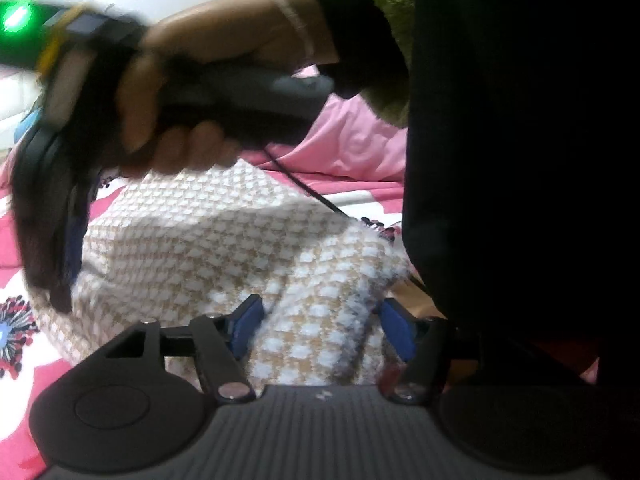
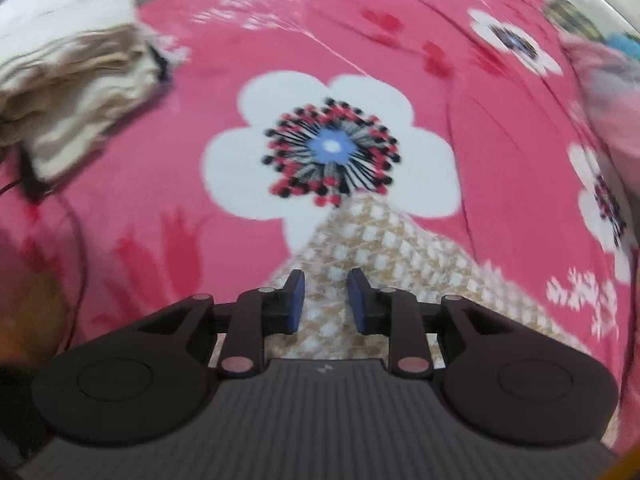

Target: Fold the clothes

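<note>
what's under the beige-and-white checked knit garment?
The checked knit garment lies on a pink floral bedsheet. Whatever is beneath its middle is covered.

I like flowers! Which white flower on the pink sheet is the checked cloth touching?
The big middle flower: the checked cloth tip reaches its petals; others lie off right.

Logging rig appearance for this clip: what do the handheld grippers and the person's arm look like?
Both the left gripper and the right gripper are black, with blue pads on the fingers and ribbed grey bodies. The other unit shows a green light and a black cable. The wrist has a pale bracelet and a black sleeve.
</note>
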